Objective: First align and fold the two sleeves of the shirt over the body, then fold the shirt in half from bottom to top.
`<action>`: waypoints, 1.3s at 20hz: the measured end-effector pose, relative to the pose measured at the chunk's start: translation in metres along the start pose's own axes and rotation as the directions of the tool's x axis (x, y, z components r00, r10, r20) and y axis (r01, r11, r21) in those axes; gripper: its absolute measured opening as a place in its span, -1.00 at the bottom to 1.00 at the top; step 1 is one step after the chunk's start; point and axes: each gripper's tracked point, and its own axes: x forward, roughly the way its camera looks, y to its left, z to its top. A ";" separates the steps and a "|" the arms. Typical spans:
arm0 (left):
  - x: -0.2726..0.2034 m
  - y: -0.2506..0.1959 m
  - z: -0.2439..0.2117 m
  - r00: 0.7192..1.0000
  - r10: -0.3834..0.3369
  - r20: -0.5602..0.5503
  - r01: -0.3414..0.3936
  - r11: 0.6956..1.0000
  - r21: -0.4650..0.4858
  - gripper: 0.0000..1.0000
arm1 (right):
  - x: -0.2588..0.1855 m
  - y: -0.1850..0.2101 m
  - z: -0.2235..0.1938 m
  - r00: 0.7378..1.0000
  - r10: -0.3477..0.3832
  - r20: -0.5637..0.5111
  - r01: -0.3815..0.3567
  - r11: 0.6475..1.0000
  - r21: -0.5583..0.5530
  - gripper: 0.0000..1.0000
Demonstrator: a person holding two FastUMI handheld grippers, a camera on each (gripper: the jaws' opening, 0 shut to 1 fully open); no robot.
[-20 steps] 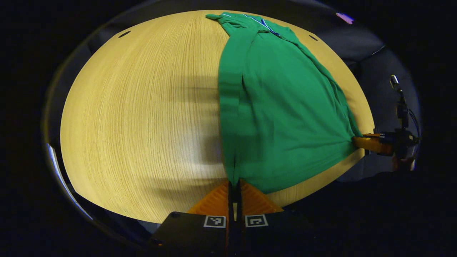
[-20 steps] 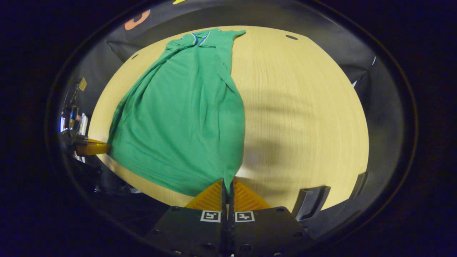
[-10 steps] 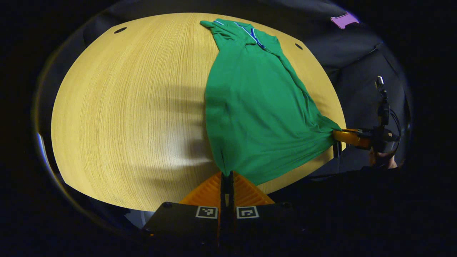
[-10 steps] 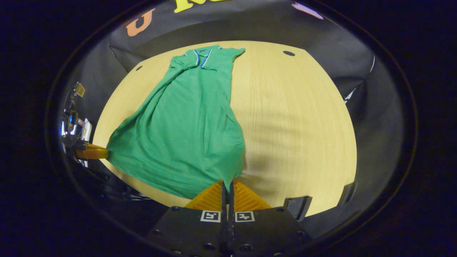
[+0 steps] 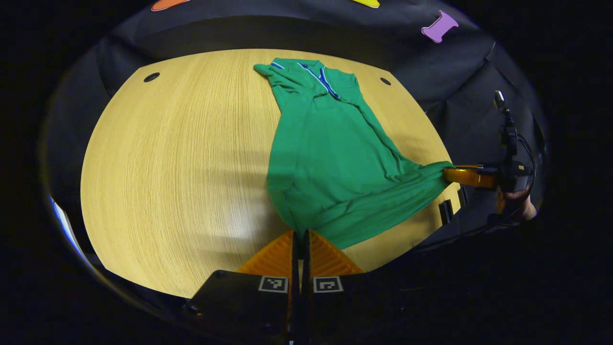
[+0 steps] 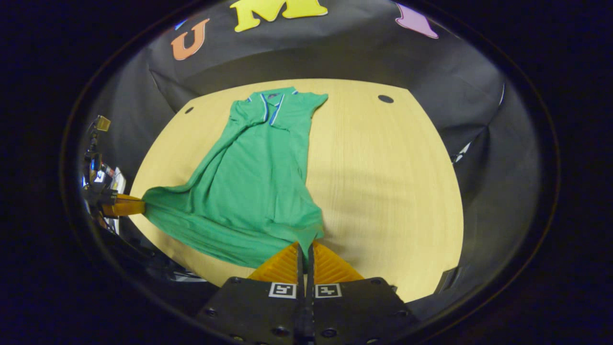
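The left tool [image 5: 300,235] is closed flat on the left hem corner of the green shirt [image 5: 330,158], fingers pressed together with the cloth pinched between them. From that corner the shirt runs forward and away over the bench [image 5: 167,158], its collar at the far end. The hem sags in a loose curve between the two corners, so the fabric looks light, soft and limp, likely to slide and wrinkle instead of holding a line. The right tool [image 6: 305,245] is likewise clamped narrow on the right hem corner, the shirt [image 6: 258,177] spreading ahead and to its left. Corners seem the sound hold; both should probably move together, hem kept taut.
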 end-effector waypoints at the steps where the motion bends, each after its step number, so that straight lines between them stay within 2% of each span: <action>1: -0.001 0.002 0.007 1.000 0.006 0.011 -0.006 1.000 -0.005 -0.87 | -0.001 -0.001 0.008 1.000 -0.001 0.011 0.001 1.000 -0.004 -1.00; 5: -0.004 0.001 0.036 0.998 -0.001 0.064 0.003 0.999 -0.037 -0.87 | -0.007 -0.002 0.040 0.998 -0.005 0.065 0.006 1.000 -0.021 -1.00; 12: -0.007 0.013 0.098 0.986 0.032 0.164 -0.028 0.999 -0.028 -0.87 | -0.011 -0.007 0.110 0.985 0.005 0.172 -0.002 1.000 -0.018 -0.95; 17: -0.003 0.020 0.147 0.969 0.055 0.239 -0.051 0.998 -0.022 -0.88 | -0.008 -0.009 0.157 0.972 0.019 0.233 -0.022 1.000 0.011 -1.00; 26: 0.031 0.040 0.229 0.939 0.081 0.335 -0.078 0.997 -0.021 -0.87 | 0.023 -0.023 0.227 0.959 0.023 0.281 -0.021 1.000 -0.011 -1.00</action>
